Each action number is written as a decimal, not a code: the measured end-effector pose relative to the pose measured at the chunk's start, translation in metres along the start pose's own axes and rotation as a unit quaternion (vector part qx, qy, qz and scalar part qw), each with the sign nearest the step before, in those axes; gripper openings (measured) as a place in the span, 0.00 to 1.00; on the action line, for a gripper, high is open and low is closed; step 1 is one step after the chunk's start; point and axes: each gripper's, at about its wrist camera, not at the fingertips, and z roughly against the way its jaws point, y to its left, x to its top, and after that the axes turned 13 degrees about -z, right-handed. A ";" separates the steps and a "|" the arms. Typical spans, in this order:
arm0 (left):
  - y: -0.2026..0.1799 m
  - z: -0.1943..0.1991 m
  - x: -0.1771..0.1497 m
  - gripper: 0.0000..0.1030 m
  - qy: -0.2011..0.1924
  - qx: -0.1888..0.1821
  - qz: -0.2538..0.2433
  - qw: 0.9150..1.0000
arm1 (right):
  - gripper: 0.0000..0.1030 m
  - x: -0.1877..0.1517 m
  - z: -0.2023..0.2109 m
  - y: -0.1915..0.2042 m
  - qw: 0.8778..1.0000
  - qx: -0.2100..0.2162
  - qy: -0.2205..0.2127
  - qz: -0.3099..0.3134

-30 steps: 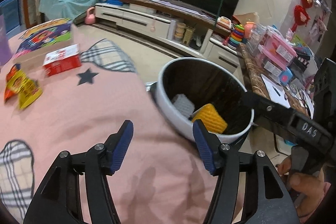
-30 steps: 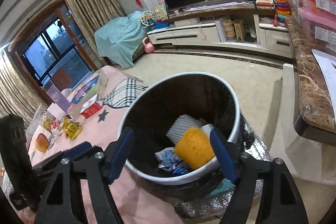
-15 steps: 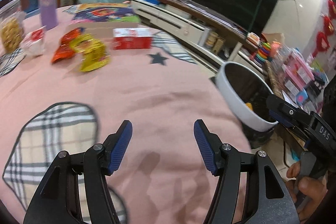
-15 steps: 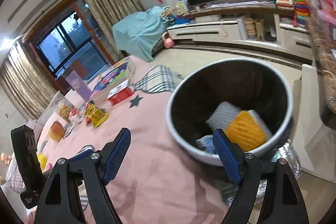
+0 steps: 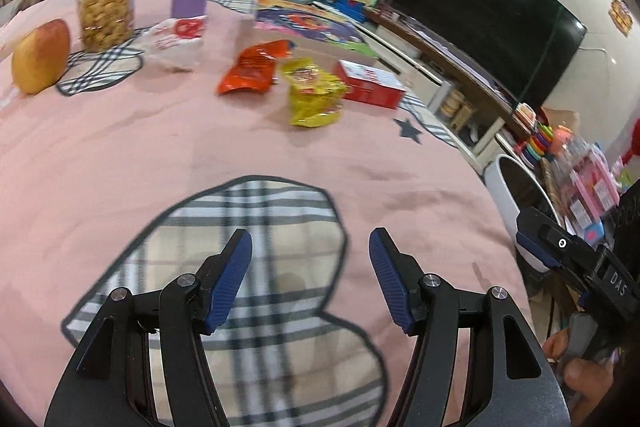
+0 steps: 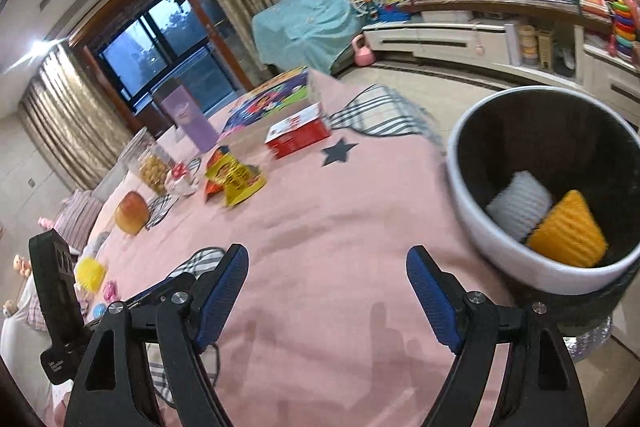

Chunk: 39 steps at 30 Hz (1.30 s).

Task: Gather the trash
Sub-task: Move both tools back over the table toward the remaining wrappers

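Pink tablecloth (image 5: 168, 131): hovering above, left gripper (image 5: 310, 277) and right gripper (image 6: 326, 291) both spread, empty; facing yellow wrapper (image 5: 314, 95) beyond, bin (image 6: 516, 255) waiting alongside for drop-off.

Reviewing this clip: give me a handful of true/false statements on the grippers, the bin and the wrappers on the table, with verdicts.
1. Both the left gripper and the right gripper are open and hold nothing. True.
2. The trash bin is empty. False: a yellow foam piece and a white foam piece lie inside.
3. The yellow wrapper lies on the pink tablecloth. True.
4. The orange wrapper is already in the bin. False: it lies on the tablecloth beside the yellow one.
5. The red box stands on the floor. False: it is on the table.
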 end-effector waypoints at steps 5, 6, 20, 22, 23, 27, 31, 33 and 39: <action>0.020 0.003 -0.004 0.60 0.002 0.016 0.009 1.000 | 0.84 -0.006 -0.015 0.017 1.000 0.006 0.014 0.017; 0.022 0.003 -0.004 0.60 0.002 0.017 0.011 1.000 | 0.84 -0.007 -0.018 0.020 1.000 0.007 0.016 0.019; 0.064 0.001 0.009 0.62 0.002 0.047 0.030 0.998 | 0.84 -0.010 -0.062 0.057 0.997 0.028 0.045 0.047; 0.069 -0.001 0.012 0.63 0.002 0.051 0.031 0.998 | 0.84 -0.007 -0.068 0.062 0.997 0.028 0.047 0.052; 0.072 -0.002 0.014 0.63 0.003 0.054 0.031 0.998 | 0.84 -0.007 -0.071 0.064 0.997 0.028 0.048 0.054; 0.081 -0.008 0.021 0.64 0.007 0.060 0.031 0.998 | 0.84 -0.001 -0.083 0.072 0.996 0.027 0.052 0.062; 0.093 -0.016 0.031 0.65 0.009 0.065 0.033 0.997 | 0.84 0.004 -0.096 0.079 0.996 0.025 0.055 0.070; 0.099 -0.022 0.035 0.65 0.012 0.069 0.033 0.997 | 0.84 0.006 -0.101 0.081 0.996 0.028 0.054 0.071; 0.115 -0.038 0.051 0.65 0.019 0.077 0.033 0.996 | 0.84 0.011 -0.118 0.084 0.995 0.035 0.056 0.072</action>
